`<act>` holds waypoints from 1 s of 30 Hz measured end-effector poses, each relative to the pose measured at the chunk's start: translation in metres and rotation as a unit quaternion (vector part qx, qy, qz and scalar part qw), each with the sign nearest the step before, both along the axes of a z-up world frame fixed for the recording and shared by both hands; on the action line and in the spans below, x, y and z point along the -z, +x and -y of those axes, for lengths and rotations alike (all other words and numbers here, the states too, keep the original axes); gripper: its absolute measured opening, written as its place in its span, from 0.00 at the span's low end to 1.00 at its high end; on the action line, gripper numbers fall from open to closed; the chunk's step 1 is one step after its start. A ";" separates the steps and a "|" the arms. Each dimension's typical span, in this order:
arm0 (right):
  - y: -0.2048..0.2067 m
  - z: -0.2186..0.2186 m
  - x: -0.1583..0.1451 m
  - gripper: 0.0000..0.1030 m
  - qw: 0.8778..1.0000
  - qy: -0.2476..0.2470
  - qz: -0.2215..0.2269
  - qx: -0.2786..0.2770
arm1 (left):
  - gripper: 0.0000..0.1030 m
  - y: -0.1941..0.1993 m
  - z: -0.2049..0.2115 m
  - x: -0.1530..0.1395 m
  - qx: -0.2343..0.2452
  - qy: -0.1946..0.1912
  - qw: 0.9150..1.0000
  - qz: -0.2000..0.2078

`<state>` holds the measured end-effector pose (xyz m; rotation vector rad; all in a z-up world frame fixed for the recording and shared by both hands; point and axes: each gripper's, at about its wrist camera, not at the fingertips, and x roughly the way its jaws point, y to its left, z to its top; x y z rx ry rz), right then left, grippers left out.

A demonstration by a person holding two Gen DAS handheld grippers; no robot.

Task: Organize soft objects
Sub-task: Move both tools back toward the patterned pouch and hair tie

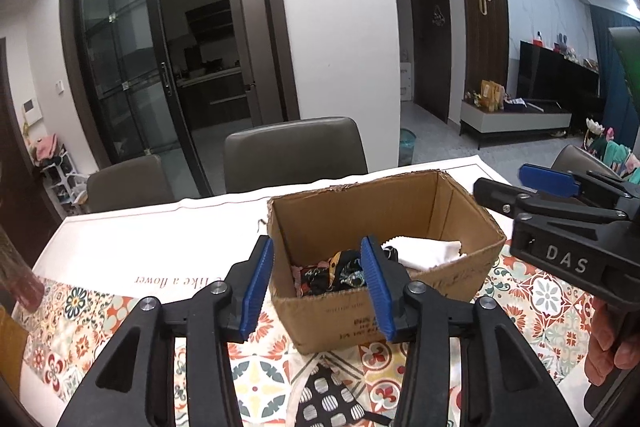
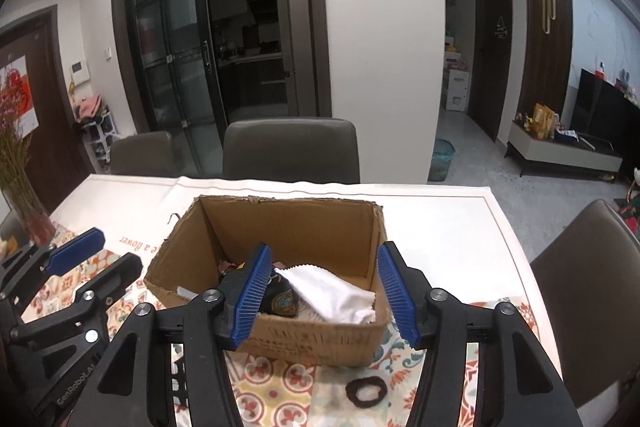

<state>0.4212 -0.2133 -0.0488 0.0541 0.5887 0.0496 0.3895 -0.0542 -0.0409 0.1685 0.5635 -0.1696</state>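
Box: open brown cardboard box [image 2: 280,227] near the table's middle, long axis running left to right across both views, mouth up so soft things drop in.
Contents: white folded cloth [image 2: 336,293] by the near right wall; dark patterned fabric [image 1: 340,273] to its left.
Left over: dark ring-shaped hair tie [image 2: 365,391] on the patterned tablecloth [image 2: 288,379], near edge, likely next.
Left gripper [image 1: 318,287]: spread, nothing between its pads.
Right gripper [image 2: 328,297]: spread, empty, over the box's near wall.
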 end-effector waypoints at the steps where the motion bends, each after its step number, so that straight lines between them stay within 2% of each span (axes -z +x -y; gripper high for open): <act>1: -0.004 0.002 -0.001 0.59 1.000 0.000 0.004 0.005 | 0.45 -0.004 -0.001 0.000 -0.004 -0.002 1.000 0.001; 11: -0.040 0.004 0.002 0.64 1.000 0.007 0.020 0.021 | 0.53 -0.036 -0.009 0.000 -0.036 -0.013 0.999 0.006; 16: -0.053 0.005 0.005 0.64 0.999 0.012 0.021 0.027 | 0.57 -0.052 -0.010 0.003 -0.051 -0.006 0.999 0.011; 22: -0.066 0.007 0.011 0.64 0.999 0.010 0.020 0.031 | 0.60 -0.072 -0.014 0.010 -0.067 -0.010 0.998 0.006; 24: -0.070 0.006 0.014 0.70 0.999 0.009 0.018 0.034 | 0.60 -0.077 -0.015 0.015 -0.066 -0.013 0.998 -0.002; 30: -0.083 0.005 0.026 0.70 0.999 0.001 0.012 0.041 | 0.62 -0.092 -0.016 0.029 -0.078 -0.006 0.997 -0.008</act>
